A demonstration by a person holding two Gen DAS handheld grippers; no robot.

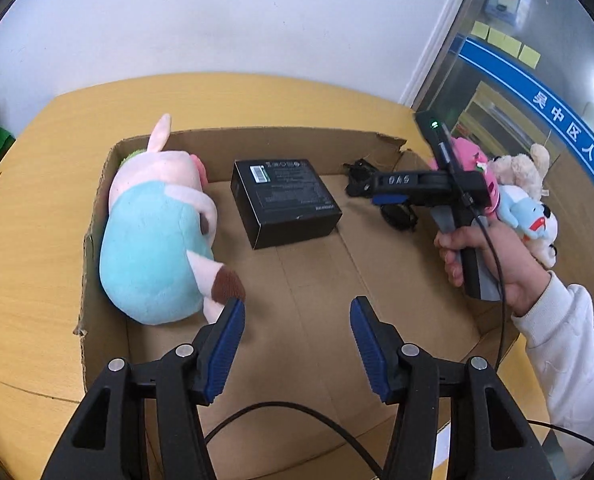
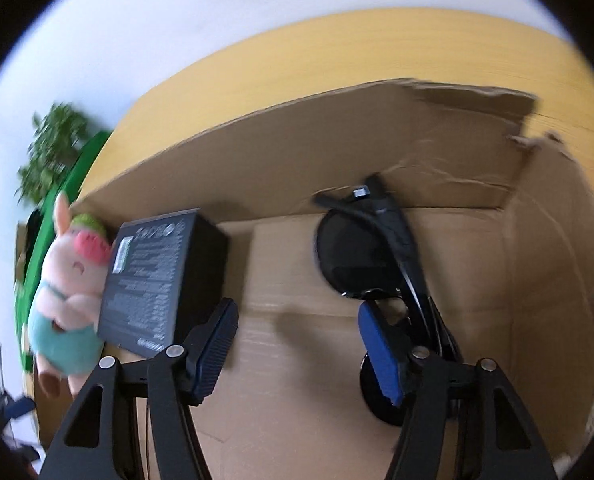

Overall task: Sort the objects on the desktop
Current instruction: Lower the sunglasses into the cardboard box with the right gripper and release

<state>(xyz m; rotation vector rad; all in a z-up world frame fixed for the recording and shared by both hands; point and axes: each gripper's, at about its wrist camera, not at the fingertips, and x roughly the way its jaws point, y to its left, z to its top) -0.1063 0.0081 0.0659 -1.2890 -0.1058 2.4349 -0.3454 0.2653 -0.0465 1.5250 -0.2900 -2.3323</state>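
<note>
An open cardboard box (image 1: 297,140) lies on the yellow table (image 1: 37,200). Inside it are a plush pig (image 1: 157,236) in a teal outfit at the left, a black carton (image 1: 285,200) in the middle and black sunglasses (image 1: 397,212) at the right. My left gripper (image 1: 297,336) is open and empty over the box floor, its left pad next to the pig's foot. My right gripper (image 2: 297,344) is open inside the box; the sunglasses (image 2: 361,252) lie against its right finger. The carton (image 2: 157,280) and the pig (image 2: 69,296) are at its left.
A pile of small plush toys (image 1: 525,192) lies on the table right of the box, behind the hand holding the right gripper (image 1: 381,192). A green plant (image 2: 53,148) stands beyond the table's left end. A glass door (image 1: 537,80) is at the far right.
</note>
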